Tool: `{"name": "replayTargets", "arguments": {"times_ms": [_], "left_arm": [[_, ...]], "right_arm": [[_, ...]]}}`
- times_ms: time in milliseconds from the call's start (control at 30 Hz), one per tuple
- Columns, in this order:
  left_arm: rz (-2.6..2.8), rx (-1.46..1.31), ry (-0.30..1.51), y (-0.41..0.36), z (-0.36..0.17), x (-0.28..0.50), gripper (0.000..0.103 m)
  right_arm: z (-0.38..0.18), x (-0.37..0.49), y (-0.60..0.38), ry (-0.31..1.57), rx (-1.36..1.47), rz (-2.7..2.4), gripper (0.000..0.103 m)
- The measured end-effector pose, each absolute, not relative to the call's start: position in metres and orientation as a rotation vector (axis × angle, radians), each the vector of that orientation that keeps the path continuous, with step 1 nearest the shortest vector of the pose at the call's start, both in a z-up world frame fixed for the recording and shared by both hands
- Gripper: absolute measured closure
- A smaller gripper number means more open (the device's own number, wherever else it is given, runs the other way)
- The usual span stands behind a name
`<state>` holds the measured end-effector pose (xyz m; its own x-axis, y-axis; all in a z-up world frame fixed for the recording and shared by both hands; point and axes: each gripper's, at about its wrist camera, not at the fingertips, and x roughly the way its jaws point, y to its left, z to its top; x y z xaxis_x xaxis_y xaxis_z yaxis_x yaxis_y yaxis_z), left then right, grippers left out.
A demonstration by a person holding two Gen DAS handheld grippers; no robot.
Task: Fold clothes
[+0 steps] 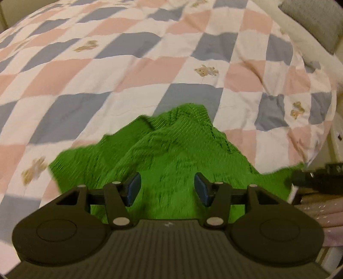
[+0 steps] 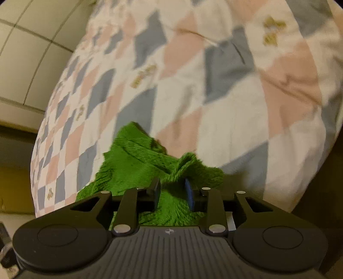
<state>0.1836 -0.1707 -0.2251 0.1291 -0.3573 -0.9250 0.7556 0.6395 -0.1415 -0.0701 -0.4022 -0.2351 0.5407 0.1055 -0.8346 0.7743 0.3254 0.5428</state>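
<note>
A bright green knit garment (image 1: 171, 146) lies bunched on a checked quilt (image 1: 128, 75) near the bed's edge. My left gripper (image 1: 168, 190) hovers over it, its blue-padded fingers wide open with the knit below and between them. In the right wrist view the same garment (image 2: 133, 163) rises in folds that converge at my right gripper (image 2: 173, 194), whose fingers stand close together with green fabric pinched between them. The right gripper (image 1: 317, 180) also shows at the left wrist view's right edge, with a strip of green reaching it. Both views are motion-blurred.
The quilt (image 2: 214, 107) of pink, grey and white squares with small bear prints covers the bed. A grey pillow (image 1: 315, 19) lies at the far right corner. Pale tiles (image 2: 32, 53) show beyond the bed's left side. Pinkish dotted fabric (image 1: 317, 214) sits by the bed's near right edge.
</note>
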Motion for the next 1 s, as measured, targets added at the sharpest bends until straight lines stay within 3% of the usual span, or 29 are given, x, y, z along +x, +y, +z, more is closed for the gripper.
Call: {"name": "replayTargets", "arguments": {"times_ms": [167,300,633,833,1000], "left_arm": [[-0.840,0.460,1.201,-0.191,-0.245,0.205,0.052],[-0.865,0.514,1.199,-0.206,-0.259,0.220,0.043],[-0.896,0.632,1.241,-0.233,-0.299,0.232,0.042],[-0.903,0.642,1.245,-0.234,-0.303,0.230,0.042],[-0.914,0.643,1.246,-0.233,-0.306,0.227,0.048]], "right_arm": [[-0.263,-0.085,-0.410,0.938,1.326,-0.539,0.072],[-0.278,-0.095,-0.417,0.930,1.400,-0.556,0.071],[-0.308,-0.132,-0.445,0.894,1.574,-0.673,0.060],[-0.319,-0.135,-0.449,0.865,1.658,-0.698,0.059],[-0.315,-0.123,-0.455,0.918,1.547,-0.681,0.059]]}}
